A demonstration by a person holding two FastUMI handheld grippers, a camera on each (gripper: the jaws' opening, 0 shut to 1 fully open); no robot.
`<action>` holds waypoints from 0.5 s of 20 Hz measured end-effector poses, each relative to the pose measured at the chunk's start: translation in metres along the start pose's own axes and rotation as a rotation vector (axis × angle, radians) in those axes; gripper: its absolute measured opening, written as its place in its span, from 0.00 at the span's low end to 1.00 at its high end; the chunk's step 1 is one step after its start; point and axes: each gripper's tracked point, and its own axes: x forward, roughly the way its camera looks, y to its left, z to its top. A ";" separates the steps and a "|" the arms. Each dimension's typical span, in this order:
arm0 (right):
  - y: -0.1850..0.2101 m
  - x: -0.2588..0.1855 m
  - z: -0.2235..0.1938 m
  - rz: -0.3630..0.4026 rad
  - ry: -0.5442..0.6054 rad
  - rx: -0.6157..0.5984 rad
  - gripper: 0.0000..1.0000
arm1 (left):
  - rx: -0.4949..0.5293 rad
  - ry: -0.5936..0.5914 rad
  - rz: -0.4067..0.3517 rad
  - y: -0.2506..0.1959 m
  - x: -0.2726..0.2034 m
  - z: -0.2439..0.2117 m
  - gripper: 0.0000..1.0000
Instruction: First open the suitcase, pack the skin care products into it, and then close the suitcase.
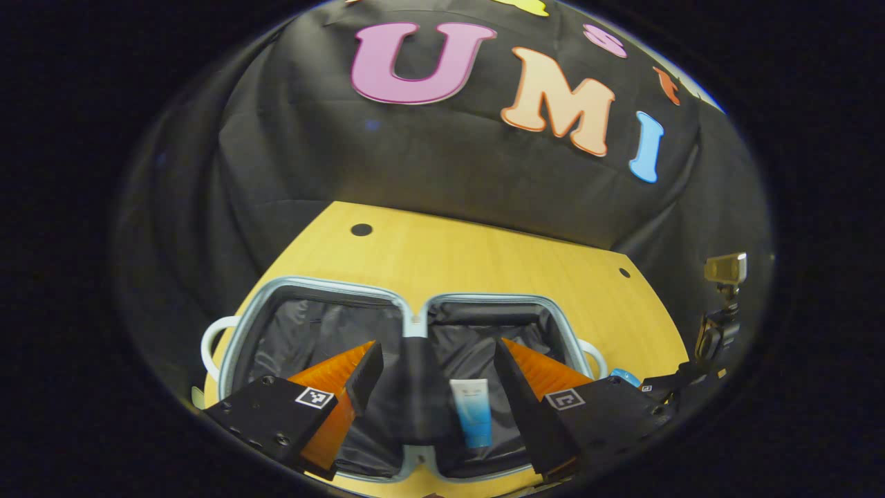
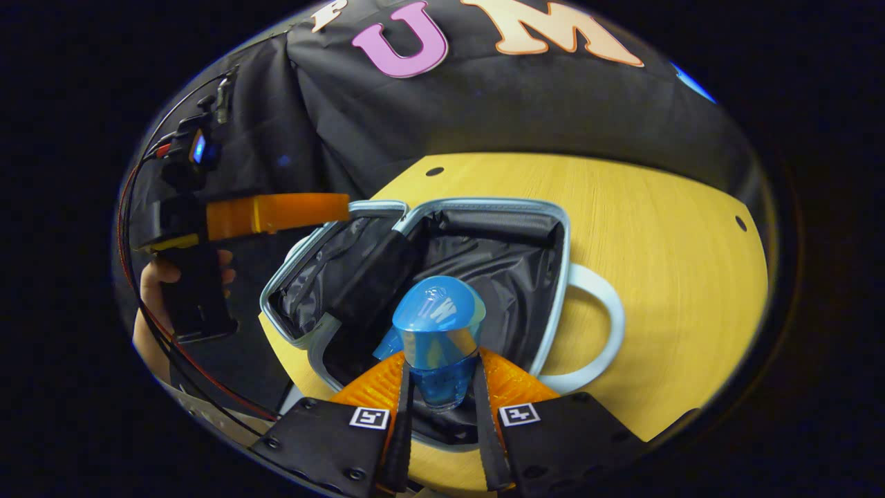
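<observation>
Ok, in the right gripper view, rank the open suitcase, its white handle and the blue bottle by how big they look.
1. Open suitcase, largest.
2 and 3. White handle and blue bottle span a similar area. The bottle is held in the right gripper jaws, close to the camera, so nearness inflates it; I would not rank these two.

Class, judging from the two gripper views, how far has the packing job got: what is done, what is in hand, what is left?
Done: the suitcase lies open on the table, and a blue-and-white tube already rests in its right half. In hand: the right gripper is shut on a blue bottle held over the open case. The left gripper is open, holding nothing. Left: release the bottle inside, then close the suitcase.
</observation>
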 end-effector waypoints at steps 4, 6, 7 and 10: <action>0.002 0.018 -0.012 -0.042 0.063 0.073 0.43 | -0.043 0.010 0.074 0.058 -0.014 -0.007 0.95; 0.000 0.029 -0.006 -0.069 0.043 0.097 0.43 | -0.061 0.014 0.113 0.087 -0.018 -0.012 0.95; -0.002 0.033 -0.002 -0.091 0.034 0.106 0.41 | -0.075 0.017 0.131 0.100 -0.020 -0.014 0.95; -0.002 0.033 0.015 -0.115 -0.013 0.123 0.43 | -0.121 0.016 0.170 0.134 -0.031 -0.016 0.95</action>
